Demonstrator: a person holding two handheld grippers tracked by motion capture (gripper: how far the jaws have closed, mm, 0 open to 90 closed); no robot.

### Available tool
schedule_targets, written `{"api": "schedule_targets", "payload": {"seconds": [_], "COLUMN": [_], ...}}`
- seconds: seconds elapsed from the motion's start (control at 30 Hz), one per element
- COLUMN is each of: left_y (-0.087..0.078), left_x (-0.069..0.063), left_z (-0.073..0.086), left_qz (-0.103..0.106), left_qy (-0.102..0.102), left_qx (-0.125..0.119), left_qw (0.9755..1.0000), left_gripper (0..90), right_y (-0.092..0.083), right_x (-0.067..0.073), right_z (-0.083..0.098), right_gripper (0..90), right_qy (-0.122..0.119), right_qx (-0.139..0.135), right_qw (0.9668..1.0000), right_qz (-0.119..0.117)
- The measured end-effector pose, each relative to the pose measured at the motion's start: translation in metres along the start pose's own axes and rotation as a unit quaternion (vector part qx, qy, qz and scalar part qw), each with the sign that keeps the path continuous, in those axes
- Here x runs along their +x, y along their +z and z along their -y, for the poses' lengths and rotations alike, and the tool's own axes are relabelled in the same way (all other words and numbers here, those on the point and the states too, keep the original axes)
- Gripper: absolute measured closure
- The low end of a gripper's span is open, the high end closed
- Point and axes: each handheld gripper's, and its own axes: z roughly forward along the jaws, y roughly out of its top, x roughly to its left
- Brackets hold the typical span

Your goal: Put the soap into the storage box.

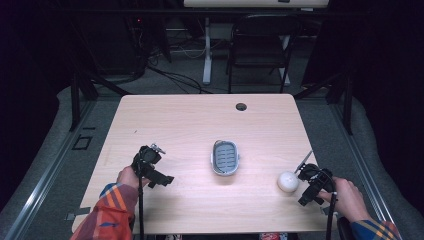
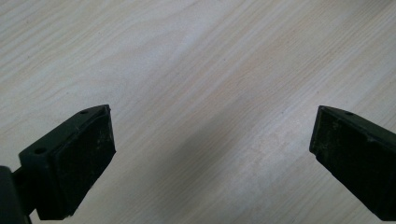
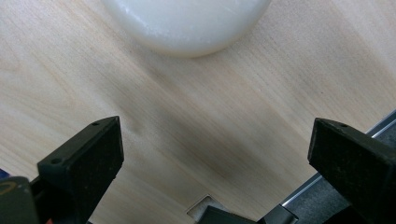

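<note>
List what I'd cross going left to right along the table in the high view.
Left gripper with jaws open → grey slotted dish at the table's middle → white round object → right gripper just beyond it, jaws open and not yet around it.

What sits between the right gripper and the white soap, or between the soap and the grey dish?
Nothing visible. The right gripper, jaws open, is just beside the white soap with bare wood between them. From the soap to the grey dish at mid-table, the tabletop is bare too.
</note>
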Motion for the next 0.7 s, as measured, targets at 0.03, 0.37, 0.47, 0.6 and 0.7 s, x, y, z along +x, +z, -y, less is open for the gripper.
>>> {"api": "schedule_targets", "payload": {"seconds": [0.03,0.37,0.47,0.6,0.7], "left_y": [-0.0002,-0.0006,-0.0001,-0.0002,-0.0002], "left_x": [-0.0001,0.0,-0.0006,-0.0004,-0.0003], "left_z": [0.0,0.0004,-0.0008,-0.0005,-0.0006], "left_qz": [0.0,0.001,0.001,-0.001,0.0], "left_qy": [0.0,-0.001,0.001,0.002,0.003], "left_qx": [0.0,0.0,0.002,0.001,0.002], "left_qw": [1.0,1.0,1.0,1.0,1.0], "left_gripper": [0.1,0.1,0.1,0.1,0.0], "right_y": [0.0,-0.0014,-0.0045,-0.0068,-0.0069], "right_x": [0.0001,-0.0007,-0.0011,-0.002,-0.0004], "right_z": [-0.0001,-0.0021,-0.0041,-0.0043,-0.0048], "right_gripper": [3.2,0.0,0.0,0.0,0.0], "right_qy": [0.001,0.008,0.012,0.017,0.028], "right_qx": [-0.001,-0.011,-0.003,-0.014,-0.033], "right_qw": [1.0,0.9999,0.9999,0.9997,0.9988], "right_qz": [-0.001,-0.006,-0.012,-0.014,-0.025]}}
